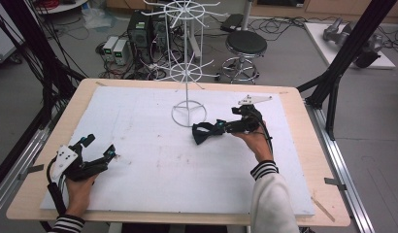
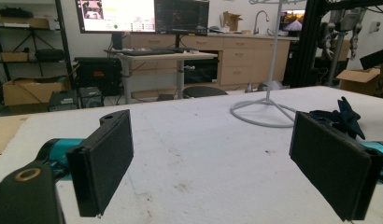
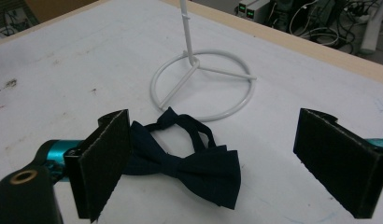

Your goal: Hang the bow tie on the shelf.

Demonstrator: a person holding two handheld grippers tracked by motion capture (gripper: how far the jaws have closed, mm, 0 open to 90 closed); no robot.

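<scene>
Resting near the bench's near left corner, the left gripper (image 1: 100, 148) sits on the white board (image 1: 153, 160) with its jaws spread wide and nothing between them. Toward the middle of the board, nearer its right edge, the right gripper (image 1: 211, 130) is likewise released, jaws wide apart around a dark navy bow tie (image 3: 189, 163) that lies flat on the board; one jaw touches or overlaps the tie's wing, the other stands well apart. Just beyond the tie stands a white wire display stand (image 1: 188, 73), its ring base (image 3: 203, 84) near the tie's strap loop.

No readable brand or label shows on the grippers or the tie. Text on the monitors (image 2: 143, 15) in the left gripper view is too small to read.

White and faintly stained, the board lies on a pale wooden tabletop (image 1: 304, 145). Beyond the far edge are a black stool (image 1: 245, 46), computer towers (image 1: 139, 29) and tangled cables on a grey floor, with black frame struts (image 1: 352, 43) at both sides.
</scene>
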